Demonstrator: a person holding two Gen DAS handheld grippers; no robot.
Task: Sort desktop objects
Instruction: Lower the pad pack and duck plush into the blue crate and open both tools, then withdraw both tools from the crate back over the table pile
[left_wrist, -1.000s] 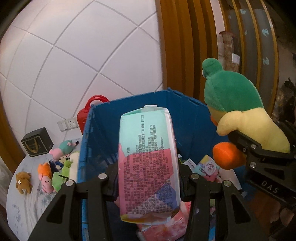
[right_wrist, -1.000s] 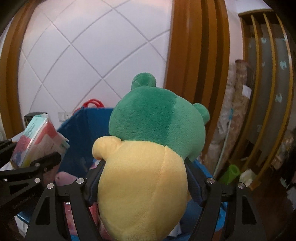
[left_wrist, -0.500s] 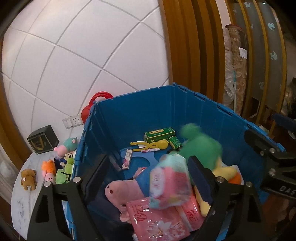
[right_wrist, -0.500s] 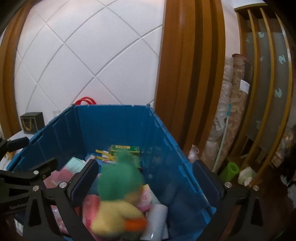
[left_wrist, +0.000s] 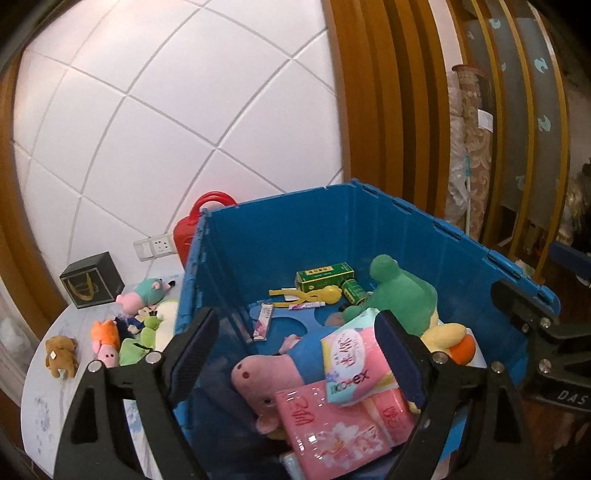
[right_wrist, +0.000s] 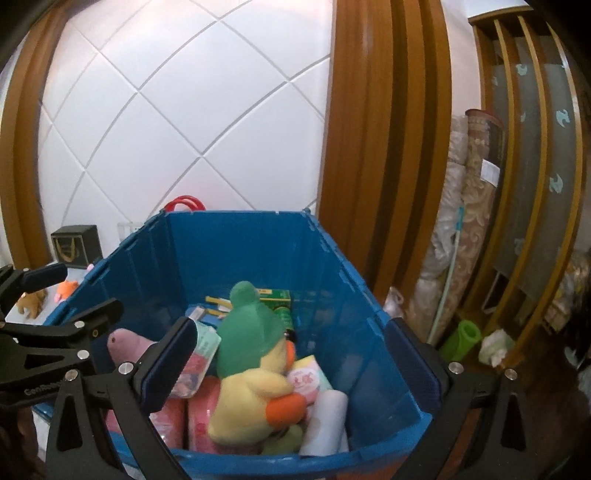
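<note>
- Blue crate (left_wrist: 369, 236) is seen below both grippers, with a green-and-yellow plush (right_wrist: 255, 354), a pink pig plush (left_wrist: 266, 373) and tissue packs (left_wrist: 351, 362) lying inside.
- Small plush toys (left_wrist: 122, 332), not yet sorted, lie on the bench (left_wrist: 40, 398), left of the crate and nearer the left gripper (left_wrist: 295, 354).
- Left gripper and right gripper (right_wrist: 291, 365) are held wide open, with nothing gripped.

A white quilted wall panel (left_wrist: 155, 122) fills the upper left of both views — crossed by diagonal seams. Right of it stand brown wooden slats (right_wrist: 384, 147). A white wall socket (left_wrist: 154, 246) sits low on the panel. At far right lean patterned fabric rolls (right_wrist: 469, 206), with a green roll (right_wrist: 461, 340) on the floor below.
</note>
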